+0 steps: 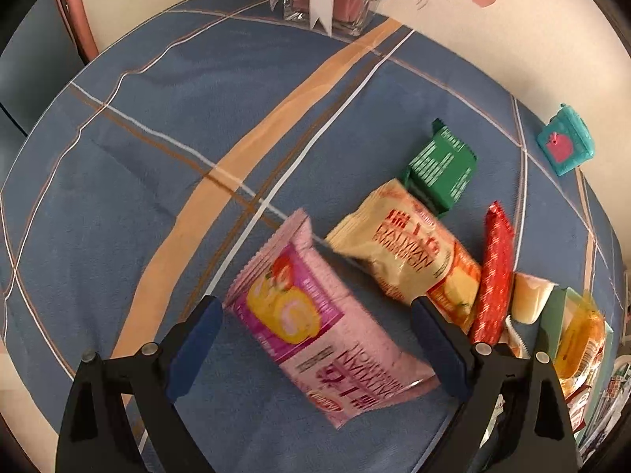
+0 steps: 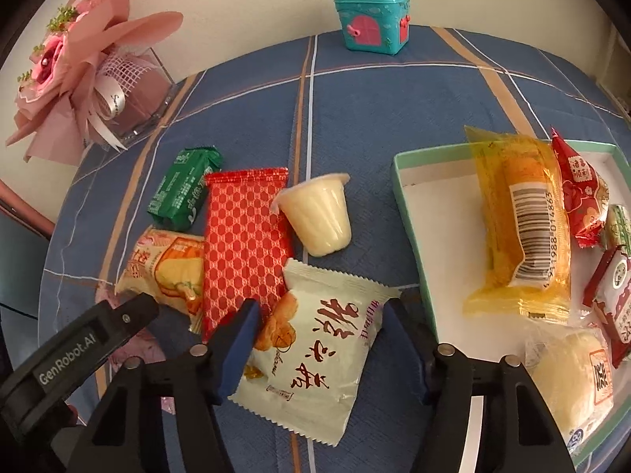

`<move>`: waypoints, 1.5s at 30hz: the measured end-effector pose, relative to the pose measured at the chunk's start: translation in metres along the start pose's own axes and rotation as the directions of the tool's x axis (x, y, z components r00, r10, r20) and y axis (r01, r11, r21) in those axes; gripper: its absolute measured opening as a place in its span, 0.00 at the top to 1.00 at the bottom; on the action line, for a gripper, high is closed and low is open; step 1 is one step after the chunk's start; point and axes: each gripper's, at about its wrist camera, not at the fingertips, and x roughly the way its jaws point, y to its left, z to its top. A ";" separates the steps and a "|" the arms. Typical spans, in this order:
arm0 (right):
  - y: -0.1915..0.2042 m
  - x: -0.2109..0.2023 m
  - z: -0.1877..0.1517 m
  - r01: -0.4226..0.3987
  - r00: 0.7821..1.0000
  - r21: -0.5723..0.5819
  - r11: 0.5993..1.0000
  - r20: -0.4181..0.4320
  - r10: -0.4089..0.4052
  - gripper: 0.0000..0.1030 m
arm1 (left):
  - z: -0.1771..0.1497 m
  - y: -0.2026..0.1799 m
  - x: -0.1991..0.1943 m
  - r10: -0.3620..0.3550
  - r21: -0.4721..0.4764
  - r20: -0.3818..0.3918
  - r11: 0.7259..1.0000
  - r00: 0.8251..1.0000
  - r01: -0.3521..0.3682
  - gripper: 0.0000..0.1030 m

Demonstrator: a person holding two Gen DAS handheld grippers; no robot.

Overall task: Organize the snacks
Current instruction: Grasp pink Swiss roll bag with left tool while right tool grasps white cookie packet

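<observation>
- The left gripper (image 1: 315, 339) points down at a round table with a blue checked cloth (image 1: 165, 126); its jaws stand wide apart.
- A pink cake packet (image 1: 327, 339) lies on the cloth between those jaws, and neither blue pad presses on it.
- Beside it lie a cream bread packet (image 1: 406, 252), a green packet (image 1: 441, 165) and a red packet (image 1: 495, 272).
- The right gripper (image 2: 317, 345) stands over a white pastry packet (image 2: 315, 354), which lies between its fingers (image 2: 240, 349). The left pad touches the packet's edge; whether the right pad touches it I cannot tell, so a firm hold is not clear.
- A pudding cup (image 2: 319, 216) lies on its side just beyond the white packet.
- A shallow box with a green rim (image 2: 410, 213) sits to the right, holding a yellow cake packet (image 2: 516, 220) and other snacks.
- A teal toy house (image 2: 372, 19) stands at the far edge, a pink bouquet (image 2: 75, 75) at the left.
</observation>
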 end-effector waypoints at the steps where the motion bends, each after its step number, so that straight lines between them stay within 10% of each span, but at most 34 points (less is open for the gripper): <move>1: 0.000 0.000 -0.001 0.006 1.000 -0.008 1.000 -0.005 -0.006 0.36 | -0.001 0.001 0.001 0.006 0.003 -0.005 1.000 1.000 -0.006 0.07; 15: 0.004 -0.003 -0.023 0.050 0.997 -0.094 0.994 -0.048 -0.054 0.43 | -0.013 0.020 0.011 -0.028 -0.025 -0.076 0.999 0.997 0.027 0.08; 28: -0.002 -0.020 -0.058 0.054 0.995 -0.154 0.987 -0.077 -0.066 0.46 | -0.053 -0.009 -0.011 -0.033 0.066 -0.075 0.997 0.997 0.038 0.54; 45: -0.016 -0.083 -0.073 -0.026 1.000 -0.147 0.989 -0.017 0.023 0.47 | -0.080 -0.022 -0.081 -0.126 0.044 0.029 0.991 0.992 0.125 0.57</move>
